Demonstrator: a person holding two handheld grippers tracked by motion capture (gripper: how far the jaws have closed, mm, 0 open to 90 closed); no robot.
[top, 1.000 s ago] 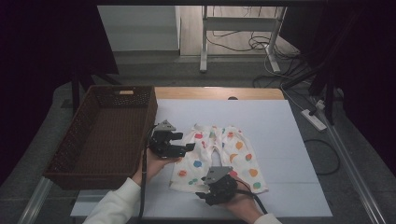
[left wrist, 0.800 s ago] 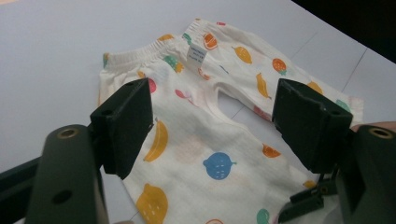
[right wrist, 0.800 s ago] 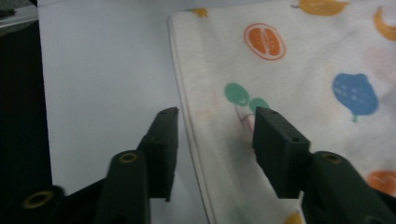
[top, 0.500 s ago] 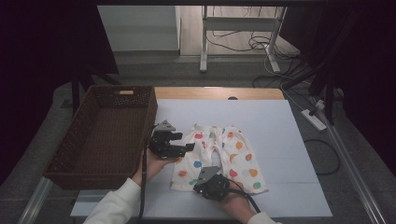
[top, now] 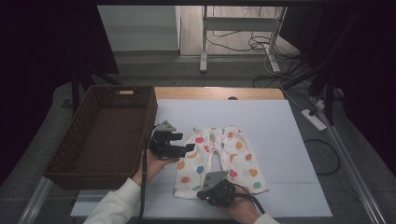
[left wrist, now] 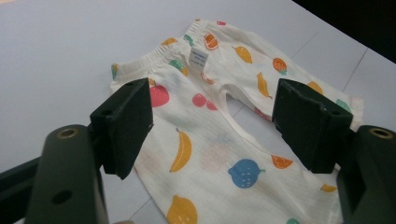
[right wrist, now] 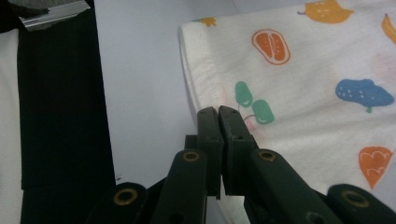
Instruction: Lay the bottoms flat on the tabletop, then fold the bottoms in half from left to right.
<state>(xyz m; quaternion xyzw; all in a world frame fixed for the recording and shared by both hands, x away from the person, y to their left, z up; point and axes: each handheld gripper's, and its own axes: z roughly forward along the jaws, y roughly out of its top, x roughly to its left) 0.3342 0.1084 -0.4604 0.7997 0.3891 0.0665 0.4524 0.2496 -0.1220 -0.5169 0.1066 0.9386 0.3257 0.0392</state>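
A brown wicker basket (top: 100,135) stood at the left of the table. Just right of it, the left gripper (top: 184,148) hung with jaws spread wide over the waistband side of the fruit-print baby trousers (top: 219,158), gripping nothing. At the near edge, the right gripper (top: 205,190) had just clamped onto the trouser hem.

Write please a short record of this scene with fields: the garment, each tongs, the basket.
garment: fruit-print baby trousers, lying flat on the white table
left tongs: open, hovering over the trousers near the waistband
right tongs: jaws have just closed, pinching the hem of one trouser leg
basket: brown wicker, left of the trousers, nothing visible inside
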